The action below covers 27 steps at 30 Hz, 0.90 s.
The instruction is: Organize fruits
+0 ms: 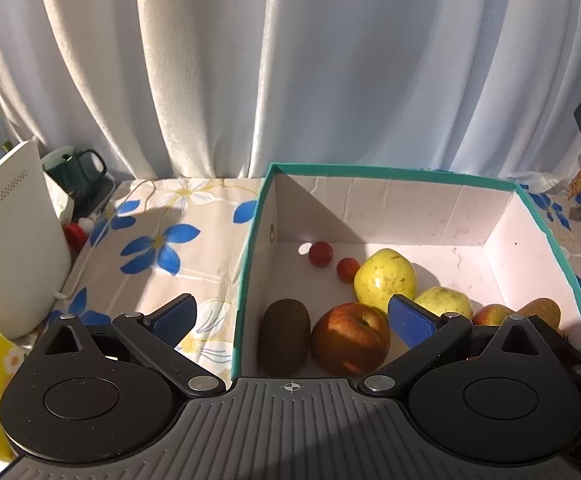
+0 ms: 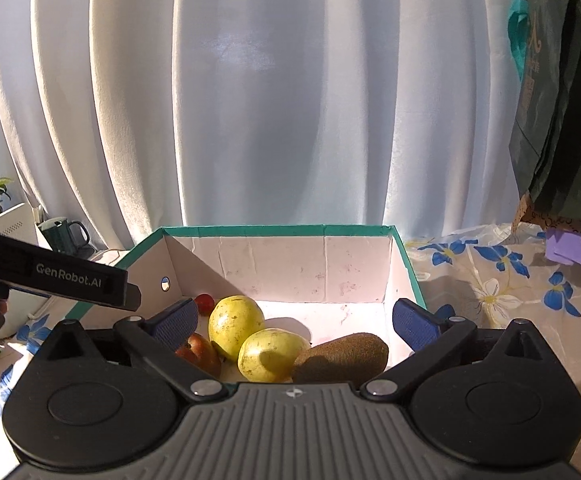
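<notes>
Since both sets of tongs, left (image 1: 292,320) and right (image 2: 294,320), stand spread and empty above the box (image 1: 250,248), its fruit awaits sorting. Nearest, the kiwi (image 1: 284,336) seems soft, the apple (image 1: 350,340) firm and smooth; I'd grip either gently across its middle. Only the left view shows both cherry tomatoes (image 1: 321,253), farther back.

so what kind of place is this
Probably a home: a table under a blue-flowered cloth, pleated white curtains against daylight, a dark green mug, and a teal-rimmed cardboard box holding fruit.
</notes>
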Each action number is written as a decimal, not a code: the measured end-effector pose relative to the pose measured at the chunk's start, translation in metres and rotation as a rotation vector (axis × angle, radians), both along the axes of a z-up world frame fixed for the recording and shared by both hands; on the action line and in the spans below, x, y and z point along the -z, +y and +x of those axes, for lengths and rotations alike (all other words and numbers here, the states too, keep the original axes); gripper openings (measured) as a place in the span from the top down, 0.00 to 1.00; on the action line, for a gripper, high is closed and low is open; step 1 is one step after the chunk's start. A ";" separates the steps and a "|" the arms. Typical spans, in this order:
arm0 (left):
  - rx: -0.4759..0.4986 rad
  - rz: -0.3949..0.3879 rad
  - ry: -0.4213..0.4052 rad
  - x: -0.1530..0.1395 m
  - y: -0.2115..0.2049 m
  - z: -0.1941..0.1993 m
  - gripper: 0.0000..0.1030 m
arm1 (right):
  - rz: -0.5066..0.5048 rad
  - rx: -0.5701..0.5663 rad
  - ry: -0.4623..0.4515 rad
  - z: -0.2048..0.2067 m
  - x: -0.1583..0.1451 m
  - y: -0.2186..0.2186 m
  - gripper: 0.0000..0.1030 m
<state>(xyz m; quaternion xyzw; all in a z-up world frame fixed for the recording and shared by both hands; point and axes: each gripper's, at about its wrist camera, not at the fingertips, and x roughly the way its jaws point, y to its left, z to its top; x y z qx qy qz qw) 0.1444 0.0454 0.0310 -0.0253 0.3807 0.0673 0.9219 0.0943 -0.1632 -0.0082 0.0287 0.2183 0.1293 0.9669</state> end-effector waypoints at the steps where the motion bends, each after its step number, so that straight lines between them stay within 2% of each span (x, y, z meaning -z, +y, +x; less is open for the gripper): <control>1: 0.007 0.007 0.000 0.000 -0.002 -0.001 0.00 | 0.018 0.004 0.015 -0.002 -0.002 -0.003 0.00; 4: 0.016 0.019 -0.011 -0.003 -0.005 -0.007 0.00 | 0.047 0.030 0.055 -0.005 -0.008 -0.008 0.00; 9: 0.047 -0.035 -0.033 -0.010 -0.005 -0.017 0.00 | 0.022 0.121 0.085 -0.017 -0.015 -0.014 0.00; 15: 0.066 -0.014 0.031 -0.011 -0.010 -0.018 0.00 | 0.031 0.131 0.079 -0.029 -0.024 -0.028 0.00; 18: 0.063 0.032 0.057 -0.009 -0.017 -0.019 0.00 | -0.030 0.128 0.149 -0.025 -0.027 -0.025 0.00; 22: 0.047 0.084 0.084 -0.006 -0.023 -0.019 0.00 | -0.077 0.075 0.315 -0.010 -0.026 -0.019 0.00; 27: 0.026 0.085 0.076 -0.011 -0.021 -0.022 0.00 | -0.154 0.095 0.398 -0.001 -0.023 -0.013 0.00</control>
